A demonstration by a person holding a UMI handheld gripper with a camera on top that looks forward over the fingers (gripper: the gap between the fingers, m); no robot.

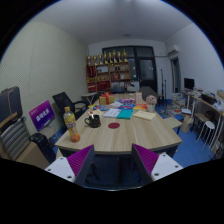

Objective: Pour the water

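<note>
jaws (113, 160) wide and empty; bottle (70, 124) beyond them, leftward on table (120, 140): approach level, centring it.

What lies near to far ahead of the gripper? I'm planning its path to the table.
Open gripper with nothing between its fingers → wooden table → orange bottle → shelf at the far wall.

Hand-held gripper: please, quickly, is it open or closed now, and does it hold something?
Hand-held gripper: open, holding nothing; its fingers stand apart over the near edge of the table, well short of the orange bottle.
</note>
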